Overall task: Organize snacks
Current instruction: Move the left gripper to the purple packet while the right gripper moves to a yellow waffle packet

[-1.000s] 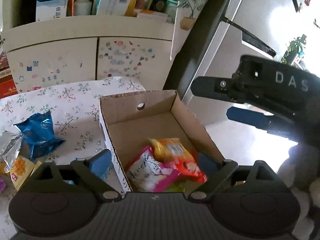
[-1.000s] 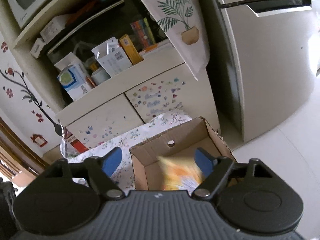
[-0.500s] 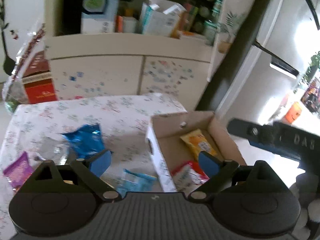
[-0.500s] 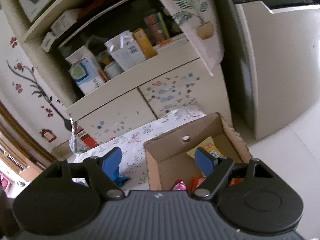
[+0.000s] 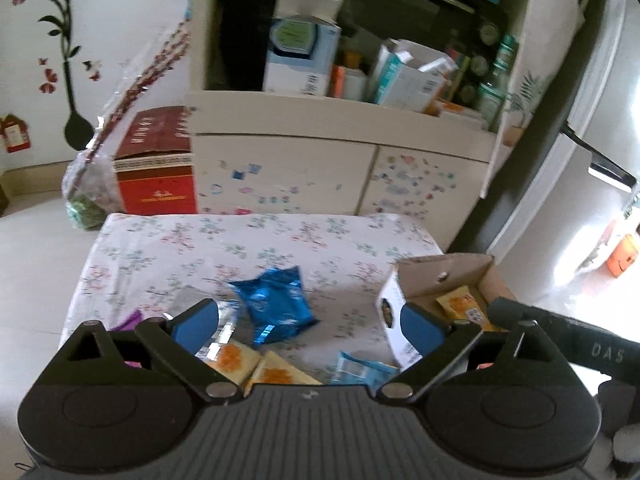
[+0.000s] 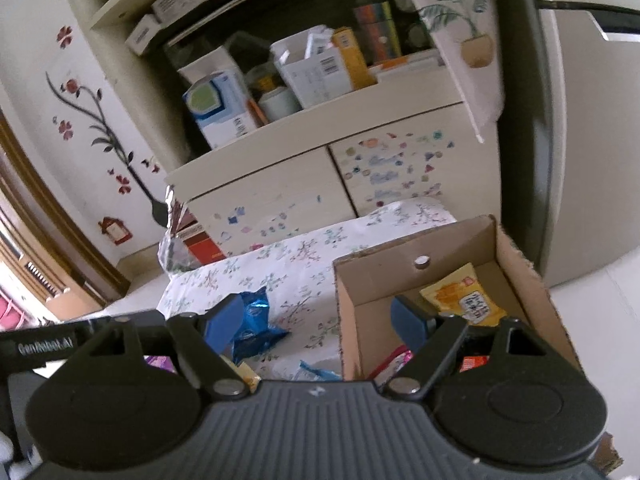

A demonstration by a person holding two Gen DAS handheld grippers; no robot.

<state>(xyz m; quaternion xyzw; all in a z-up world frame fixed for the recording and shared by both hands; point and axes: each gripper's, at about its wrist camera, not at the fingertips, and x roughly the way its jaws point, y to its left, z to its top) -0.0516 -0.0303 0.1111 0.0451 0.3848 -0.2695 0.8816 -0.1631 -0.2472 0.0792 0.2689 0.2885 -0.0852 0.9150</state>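
An open cardboard box stands at the right end of the floral table; it also shows in the left wrist view. A yellow snack packet lies in it, with pink and red packets below. A blue packet lies mid-table, also in the right wrist view. Orange-and-cream packets and a light blue packet lie nearer. My left gripper is open and empty above the loose packets. My right gripper is open and empty, over the box's left wall.
A cream cabinet with cluttered shelves stands behind the table. A red carton and a plastic bag sit on the floor at its left. A fridge stands to the right. A purple packet lies at the table's left.
My left gripper has swung left from over the box to over the loose packets. My right gripper has let the yellow packet fall into the box and has pulled back and turned left.
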